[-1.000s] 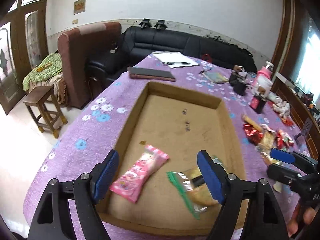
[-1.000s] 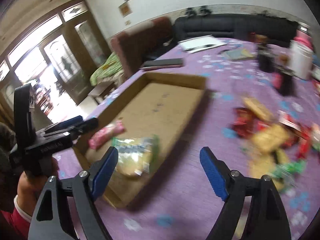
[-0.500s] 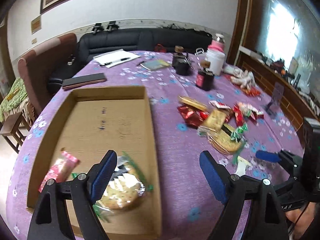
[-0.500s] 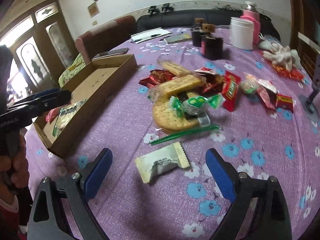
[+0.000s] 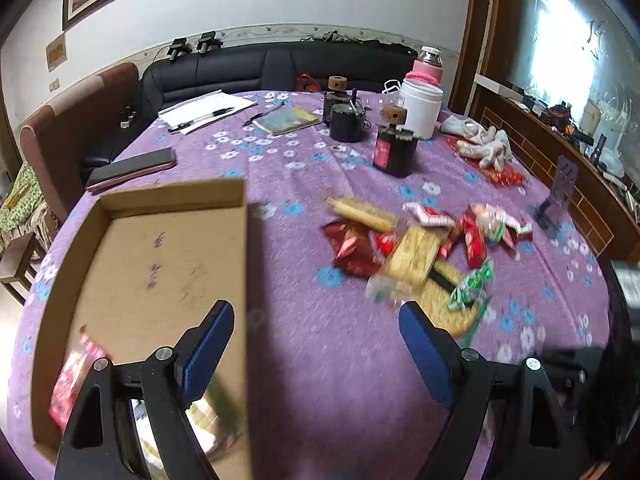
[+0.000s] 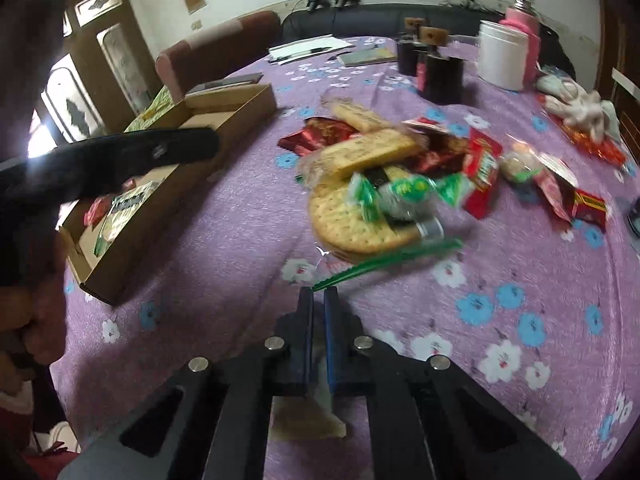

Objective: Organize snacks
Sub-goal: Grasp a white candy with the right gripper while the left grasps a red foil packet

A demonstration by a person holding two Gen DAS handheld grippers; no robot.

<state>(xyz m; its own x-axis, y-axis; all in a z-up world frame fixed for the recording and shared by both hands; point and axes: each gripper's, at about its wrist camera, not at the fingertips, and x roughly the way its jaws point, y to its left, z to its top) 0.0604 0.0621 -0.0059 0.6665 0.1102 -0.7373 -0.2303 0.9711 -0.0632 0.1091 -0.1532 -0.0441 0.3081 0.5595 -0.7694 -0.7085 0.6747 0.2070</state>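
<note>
Snacks [image 6: 400, 184] lie heaped mid-table, two more already in the box [image 6: 168, 184]; all look light, crinkly and slippery, the crackers brittle, so a pinch on a sealed wrapper edge seems best. Right gripper [image 6: 318, 300] is closed on a pale packet [image 6: 312, 420], while left gripper [image 5: 312, 344] hangs spread and empty. No label is legible through the blur.

Daylit room, window glare, motion blur, fisheye-warped dark corners
</note>
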